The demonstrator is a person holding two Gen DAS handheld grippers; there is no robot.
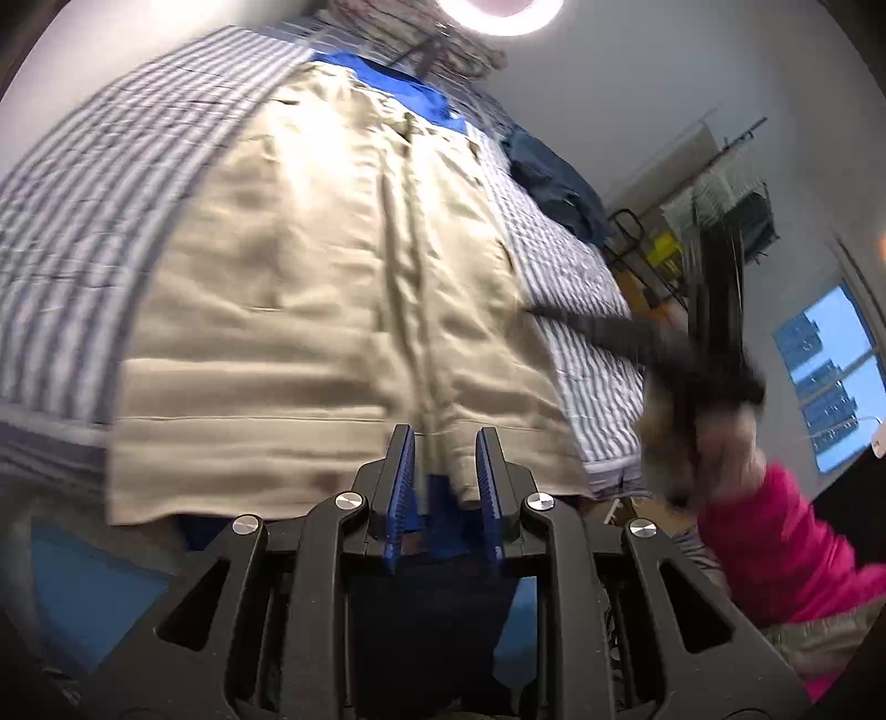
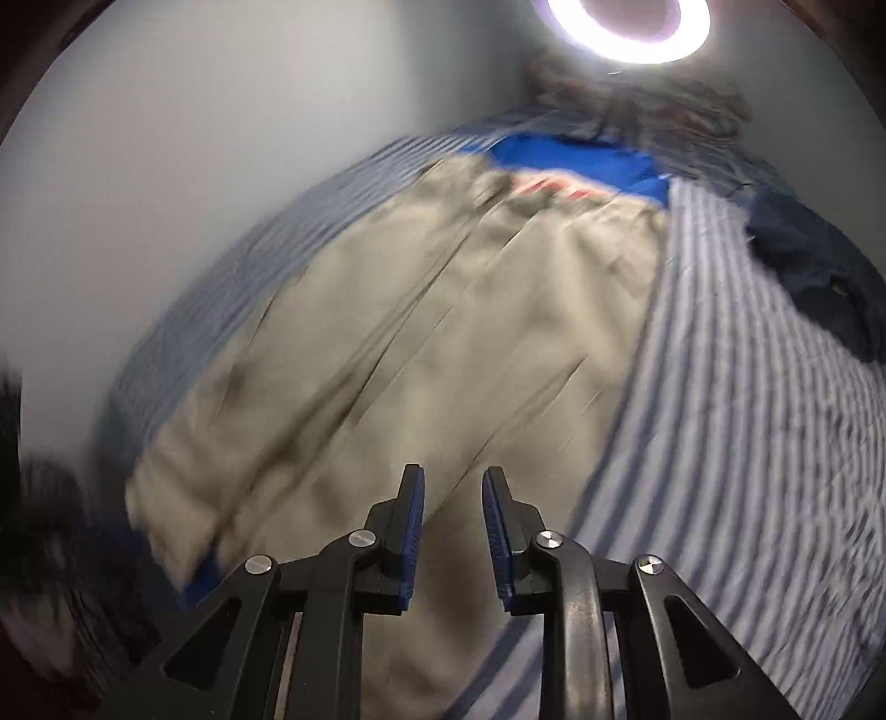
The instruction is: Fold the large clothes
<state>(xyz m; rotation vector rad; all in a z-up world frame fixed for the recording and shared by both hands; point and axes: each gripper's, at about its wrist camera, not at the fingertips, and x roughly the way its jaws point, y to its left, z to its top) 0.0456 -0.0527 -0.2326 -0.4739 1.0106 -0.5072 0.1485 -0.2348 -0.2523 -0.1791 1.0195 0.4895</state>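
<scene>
A large beige garment (image 1: 310,288) lies spread flat on a bed's striped sheet (image 1: 83,194), with a bright blue cloth (image 1: 410,94) under its far end. My left gripper (image 1: 444,432) hovers at the near hem, jaws a little apart; hem and blue cloth show in the gap, and the pads press on nothing. My right gripper appears there as a dark blur (image 1: 598,327) off the garment's right edge, in a hand with a pink sleeve (image 1: 775,531). In its own blurred view, the right gripper (image 2: 454,473) stands slightly open above the beige garment (image 2: 443,332), with nothing between its fingers.
A dark navy garment (image 1: 559,183) (image 2: 819,266) lies on the bed's right side. A patterned pile (image 1: 454,44) sits at the head under a ring light (image 2: 631,22). A rack with hangers (image 1: 720,210) and a window (image 1: 825,365) are at the right.
</scene>
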